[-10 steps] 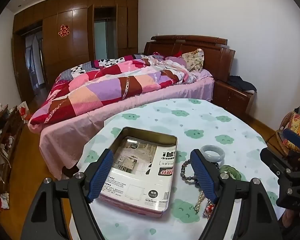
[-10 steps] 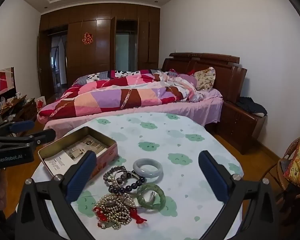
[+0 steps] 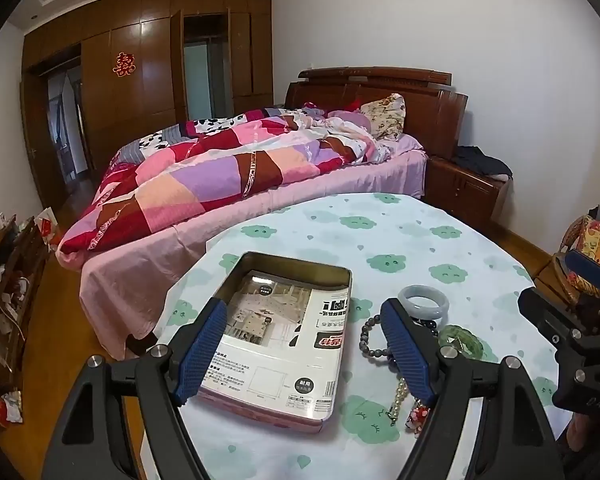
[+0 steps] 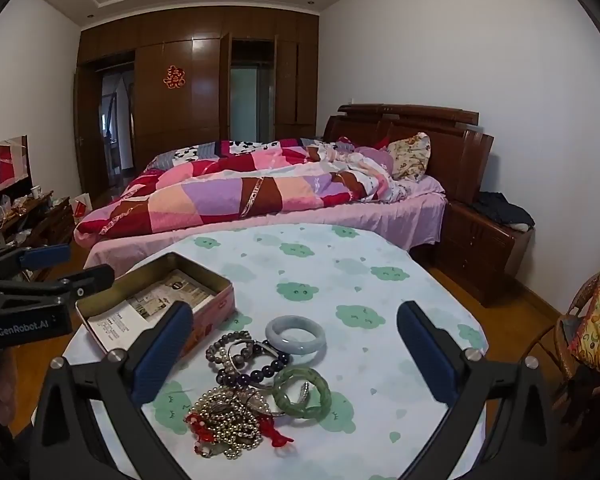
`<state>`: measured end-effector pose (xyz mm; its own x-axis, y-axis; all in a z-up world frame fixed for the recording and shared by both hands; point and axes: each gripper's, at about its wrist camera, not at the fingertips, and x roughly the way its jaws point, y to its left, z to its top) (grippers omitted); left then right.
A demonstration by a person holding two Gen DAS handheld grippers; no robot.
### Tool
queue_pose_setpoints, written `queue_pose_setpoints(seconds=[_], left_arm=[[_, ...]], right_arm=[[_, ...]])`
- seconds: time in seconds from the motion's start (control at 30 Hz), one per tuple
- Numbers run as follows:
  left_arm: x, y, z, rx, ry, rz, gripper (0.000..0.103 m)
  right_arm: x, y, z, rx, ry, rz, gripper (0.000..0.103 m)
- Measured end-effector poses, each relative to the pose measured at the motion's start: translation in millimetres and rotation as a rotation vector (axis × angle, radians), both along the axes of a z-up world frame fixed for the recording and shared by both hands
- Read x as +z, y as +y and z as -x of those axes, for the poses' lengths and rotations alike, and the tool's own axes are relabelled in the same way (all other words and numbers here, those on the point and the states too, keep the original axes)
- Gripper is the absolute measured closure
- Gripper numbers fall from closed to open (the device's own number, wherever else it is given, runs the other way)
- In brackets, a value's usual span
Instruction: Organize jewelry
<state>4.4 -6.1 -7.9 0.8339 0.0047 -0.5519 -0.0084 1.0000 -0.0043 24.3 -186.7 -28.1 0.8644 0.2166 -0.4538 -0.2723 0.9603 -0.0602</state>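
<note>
An open pink tin box [image 3: 284,344] [image 4: 216,304] with printed paper inside lies on the table. Right of it is a pile of jewelry: a pale jade bangle [image 4: 296,334] [image 3: 423,297], a green bangle [image 4: 302,390] [image 3: 460,338], dark bead bracelets [image 4: 244,360] [image 3: 370,340], and a tangle of pearl and red bead strands [image 4: 232,420]. My left gripper [image 3: 304,332] is open and empty, hovering over the box. My right gripper [image 4: 294,336] is open and empty above the jewelry pile.
The oval table [image 4: 340,264] has a white cloth with green clouds. A bed with a patchwork quilt [image 4: 240,196] stands behind it. A wooden nightstand [image 4: 484,252] is at right, a wicker chair with a cushion [image 4: 592,320] at far right, and cluttered shelves [image 3: 4,280] at left.
Both grippers have barely shifted. The jewelry and the box lie as before.
</note>
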Motion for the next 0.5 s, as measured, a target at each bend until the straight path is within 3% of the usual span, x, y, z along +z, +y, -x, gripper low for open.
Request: queue_pose_setpoints(seconds=[0.5], left_arm=[[2, 5, 1, 0.019, 0.003, -0.006, 0.024]], right_arm=[[3, -7, 4, -0.003, 0.005, -0.016, 0.0]])
